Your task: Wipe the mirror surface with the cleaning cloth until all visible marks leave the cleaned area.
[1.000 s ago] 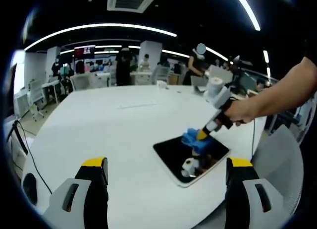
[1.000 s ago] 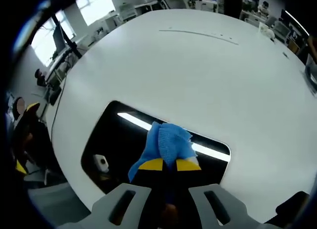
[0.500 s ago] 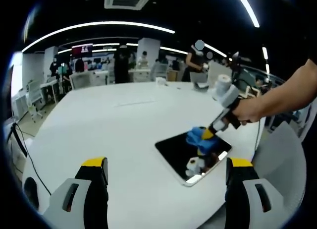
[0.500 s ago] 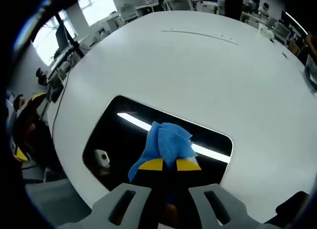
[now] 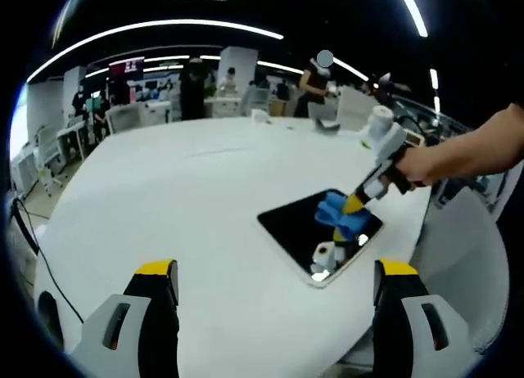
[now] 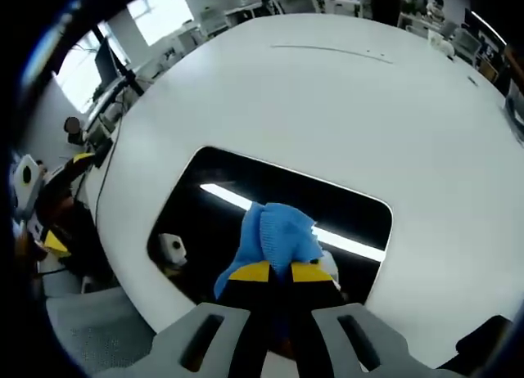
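Right gripper (image 6: 278, 272), held in a person's hand (image 5: 413, 165), angles down onto the mirror (image 6: 246, 198), its 2 jaws clamped on the blue cloth (image 6: 278, 235) pressed to the glass ahead of its tips. Left gripper (image 5: 274, 280) hovers well back, jaws spread wide, empty. Since 1 second ago, the cloth sits nearer the mirror's near edge.

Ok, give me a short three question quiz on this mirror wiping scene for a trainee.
1. True or false: the right gripper is shut on the blue cloth.
2. Where does the mirror lie? A. on a chair B. flat on the white table C. on the floor
3. Fill in: the left gripper has its jaws ____.

Key: 1 true; 2 B; 3 open
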{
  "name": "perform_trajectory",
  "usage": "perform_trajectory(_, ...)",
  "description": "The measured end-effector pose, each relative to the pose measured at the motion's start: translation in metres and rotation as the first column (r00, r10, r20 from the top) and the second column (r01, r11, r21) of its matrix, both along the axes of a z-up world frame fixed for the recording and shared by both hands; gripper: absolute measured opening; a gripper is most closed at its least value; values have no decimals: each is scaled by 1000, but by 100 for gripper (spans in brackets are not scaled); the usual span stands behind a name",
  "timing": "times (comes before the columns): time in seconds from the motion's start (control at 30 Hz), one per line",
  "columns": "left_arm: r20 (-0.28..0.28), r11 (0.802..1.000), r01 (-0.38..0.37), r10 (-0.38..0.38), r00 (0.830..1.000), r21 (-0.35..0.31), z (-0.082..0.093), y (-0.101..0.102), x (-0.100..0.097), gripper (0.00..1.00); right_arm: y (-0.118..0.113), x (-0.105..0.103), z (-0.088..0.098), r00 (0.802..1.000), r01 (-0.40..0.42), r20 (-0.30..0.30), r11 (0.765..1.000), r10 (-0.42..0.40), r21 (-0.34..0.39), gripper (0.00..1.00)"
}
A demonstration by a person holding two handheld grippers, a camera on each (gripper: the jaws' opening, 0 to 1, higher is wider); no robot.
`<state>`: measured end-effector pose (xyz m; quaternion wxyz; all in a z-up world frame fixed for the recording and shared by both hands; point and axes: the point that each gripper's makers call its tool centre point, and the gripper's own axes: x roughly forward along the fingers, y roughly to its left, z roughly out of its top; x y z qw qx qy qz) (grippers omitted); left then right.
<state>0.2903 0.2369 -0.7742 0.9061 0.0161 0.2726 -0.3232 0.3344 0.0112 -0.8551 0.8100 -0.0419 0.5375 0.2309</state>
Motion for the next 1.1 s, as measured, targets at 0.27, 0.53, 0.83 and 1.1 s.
perform_trajectory(0.27, -17, 1000, -4, 4, 1000, 5, -4, 4, 2, 100, 1, -10, 0, 1000, -3, 1, 1000, 3, 11, 1)
perform_trajectory(0.53, -31, 1000, 2, -1, 1000, 25, -10, 7, 6, 100, 2, -24, 0, 1000, -10, -4, 1000, 10, 15, 1)
perform_trajectory(0.83, -9, 999, 18, -18, 1000, 39, -8, 4, 6, 100, 3, -34, 1, 1000, -5, -7, 1000, 5, 29, 1)
perform_trajectory(1.1, -23, 998, 23, -22, 1000, 57, -16, 7, 4, 100, 3, -42, 1, 1000, 0, -14, 999, 0, 39, 1)
